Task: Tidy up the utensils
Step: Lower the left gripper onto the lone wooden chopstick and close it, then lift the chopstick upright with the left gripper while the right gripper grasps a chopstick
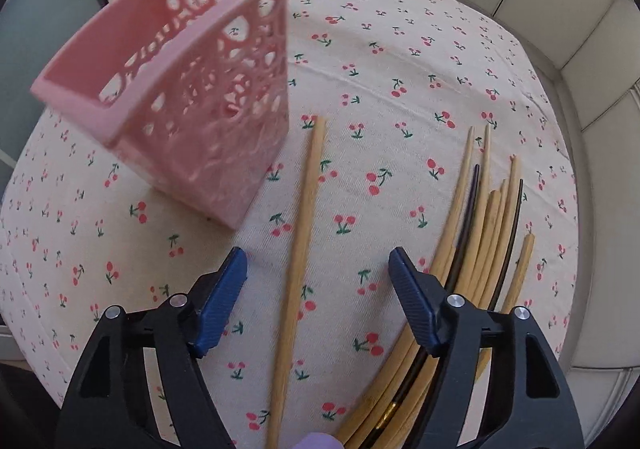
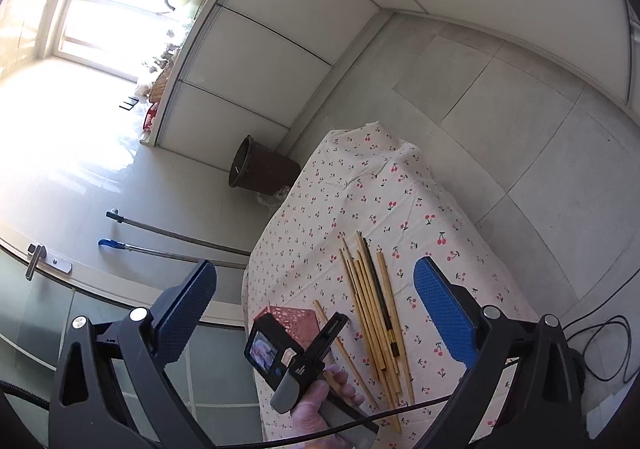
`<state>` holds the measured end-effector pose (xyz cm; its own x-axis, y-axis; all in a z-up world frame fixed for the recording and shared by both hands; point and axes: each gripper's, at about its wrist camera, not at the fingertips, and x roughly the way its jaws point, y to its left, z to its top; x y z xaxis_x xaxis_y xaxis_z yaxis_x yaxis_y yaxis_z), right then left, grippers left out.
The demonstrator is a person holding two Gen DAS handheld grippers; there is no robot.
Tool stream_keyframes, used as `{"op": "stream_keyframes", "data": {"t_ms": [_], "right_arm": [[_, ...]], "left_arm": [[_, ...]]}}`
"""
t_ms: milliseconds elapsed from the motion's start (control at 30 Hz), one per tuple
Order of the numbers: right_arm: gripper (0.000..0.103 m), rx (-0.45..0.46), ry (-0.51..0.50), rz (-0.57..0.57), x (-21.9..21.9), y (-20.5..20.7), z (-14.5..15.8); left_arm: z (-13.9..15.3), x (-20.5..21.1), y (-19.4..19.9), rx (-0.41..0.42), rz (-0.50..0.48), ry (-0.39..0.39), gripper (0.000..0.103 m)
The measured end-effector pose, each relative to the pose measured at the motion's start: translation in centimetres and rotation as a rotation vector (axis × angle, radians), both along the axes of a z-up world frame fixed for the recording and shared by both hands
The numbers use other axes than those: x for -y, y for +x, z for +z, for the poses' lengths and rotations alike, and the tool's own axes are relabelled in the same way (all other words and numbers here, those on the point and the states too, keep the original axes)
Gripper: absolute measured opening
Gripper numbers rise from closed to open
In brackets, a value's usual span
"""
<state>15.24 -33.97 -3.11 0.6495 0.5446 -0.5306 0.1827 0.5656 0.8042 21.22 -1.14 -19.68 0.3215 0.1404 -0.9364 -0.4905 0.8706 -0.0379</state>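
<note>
left wrist: left tongs (image 1: 318,273) apart, straddling lone bamboo chopstick (image 1: 303,249) mid-table (image 1: 400,61); pink basket (image 1: 180,89) near left edge; risk: chopstick rolls, pads miss | right wrist: right tongs (image 2: 316,289) apart, empty, aloft; chopstick bundle (image 2: 374,301) mid-table; risk: bundle nudged

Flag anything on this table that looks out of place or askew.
One bamboo chopstick lies alone on the cherry-print tablecloth, apart from the chopstick pile, between the left gripper's open jaws. The pink basket holds no utensils that show.
</note>
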Motion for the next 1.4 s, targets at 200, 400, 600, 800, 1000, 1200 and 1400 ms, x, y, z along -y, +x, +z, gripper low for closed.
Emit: {"op": "stream_keyframes", "data": {"t_ms": [200,400,600,800,1000,1200,1400], "right_arm": [[0.096,-0.016,0.021,0.005,0.5,0.4,-0.8],[0.096,-0.044,-0.011,0.050,-0.2,1.2,-1.7],[0.096,-0.094,-0.064,0.081,-1.7,2.5,-3.1],[0.096,-0.150,-0.169,0.141,-4.7,4.3,-5.3],[0.096,-0.192,-0.327,0.180,-7.8,7.1,-8.1],[0.070,-0.286,-0.396,0.200,-11.1,9.9,-11.9],[0.048,-0.337,-0.491,0.226,-14.3,11.8,-14.6]], "left_arm": [[0.5,2.6,3.9,-0.014,-0.192,0.066,0.038],[1.9,3.8,4.0,0.072,-0.345,-0.068,0.008],[6.4,4.3,-0.6,0.180,-0.531,-0.102,0.007],[10.2,3.0,-3.6,0.266,-0.587,-0.172,0.007],[15.0,2.1,-10.4,0.408,-0.696,-0.088,0.007],[19.0,-0.3,-15.1,0.564,-0.707,-0.043,0.007],[21.1,-2.2,-16.7,0.682,-0.682,0.003,0.007]]}}
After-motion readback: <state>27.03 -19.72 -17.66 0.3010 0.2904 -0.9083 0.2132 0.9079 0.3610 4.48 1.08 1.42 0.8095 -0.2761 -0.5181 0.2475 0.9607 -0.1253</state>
